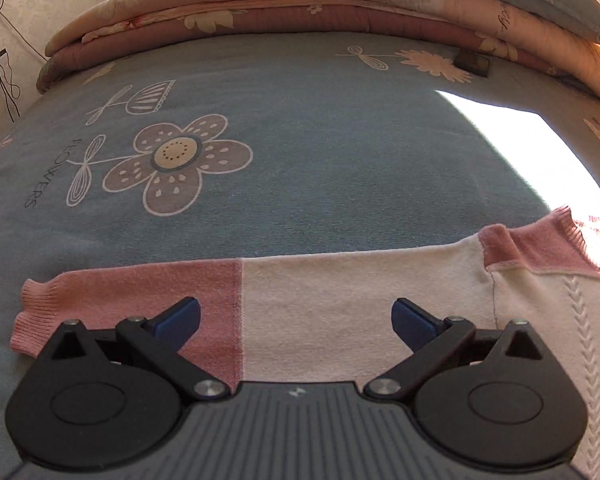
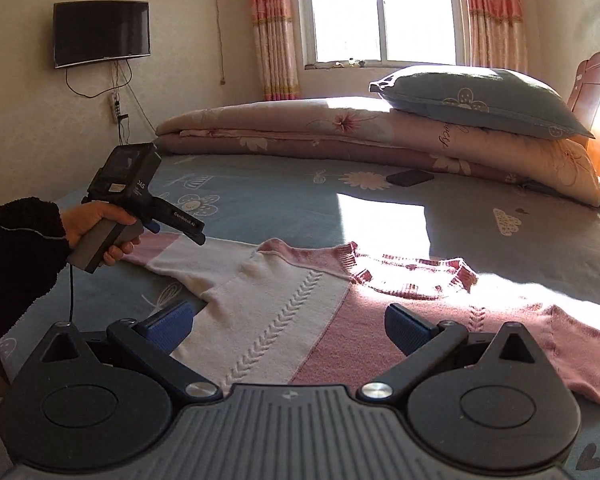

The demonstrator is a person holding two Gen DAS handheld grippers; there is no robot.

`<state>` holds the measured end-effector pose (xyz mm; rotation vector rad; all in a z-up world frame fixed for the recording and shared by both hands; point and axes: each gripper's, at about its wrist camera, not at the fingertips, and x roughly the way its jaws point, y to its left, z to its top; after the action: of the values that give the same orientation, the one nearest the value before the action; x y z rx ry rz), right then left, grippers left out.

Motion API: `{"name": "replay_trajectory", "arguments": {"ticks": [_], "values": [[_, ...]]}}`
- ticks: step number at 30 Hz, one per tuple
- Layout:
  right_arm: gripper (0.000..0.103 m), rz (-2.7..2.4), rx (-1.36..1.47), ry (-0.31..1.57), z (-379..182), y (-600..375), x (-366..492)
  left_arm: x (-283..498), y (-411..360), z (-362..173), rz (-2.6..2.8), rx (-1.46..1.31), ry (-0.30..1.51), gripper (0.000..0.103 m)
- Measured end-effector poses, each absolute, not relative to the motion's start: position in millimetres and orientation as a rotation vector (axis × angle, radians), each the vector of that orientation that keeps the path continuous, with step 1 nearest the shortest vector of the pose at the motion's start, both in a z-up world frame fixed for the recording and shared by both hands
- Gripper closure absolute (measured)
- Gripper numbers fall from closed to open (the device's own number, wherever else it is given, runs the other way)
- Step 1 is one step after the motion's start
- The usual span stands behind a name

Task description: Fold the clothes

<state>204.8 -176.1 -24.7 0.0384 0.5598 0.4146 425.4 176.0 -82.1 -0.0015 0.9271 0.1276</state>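
A pink-and-cream sweater (image 2: 284, 292) lies spread flat along the near edge of the bed (image 1: 300, 152), one sleeve (image 1: 140, 300) stretched out toward the left. Both the left gripper (image 1: 296, 322) and the right gripper (image 2: 288, 326) hover over it with fingers wide apart, holding nothing — though touching the knit or not, I can't quite tell. Beyond the sweater's far edge the blue sheet runs bare to the folded quilts (image 2: 340, 132).

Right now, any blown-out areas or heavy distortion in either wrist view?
Left wrist view: the sunlit patch on the blue floral bedsheet is clipped white, washing out the collar of the pink-and-cream knit sweater; fisheye bows the bed edge. Right wrist view: bright window and the sheet patch are overexposed, corners vignetted, the rest sharp.
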Motion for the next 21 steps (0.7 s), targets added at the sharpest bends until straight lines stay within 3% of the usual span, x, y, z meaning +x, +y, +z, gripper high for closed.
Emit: {"name": "replay_trajectory", "arguments": {"ticks": [11, 21], "values": [[0.0, 0.689, -0.032, 0.637, -10.0, -93.2, 351.8, 451.0, 197.6, -101.6, -0.056, -0.295, 0.899, 0.003], [0.0, 0.725, 0.005, 0.709, -73.0, -56.5, 434.4, 432.0, 216.9, -117.1, 0.163, -0.102, 0.819, 0.002]]}}
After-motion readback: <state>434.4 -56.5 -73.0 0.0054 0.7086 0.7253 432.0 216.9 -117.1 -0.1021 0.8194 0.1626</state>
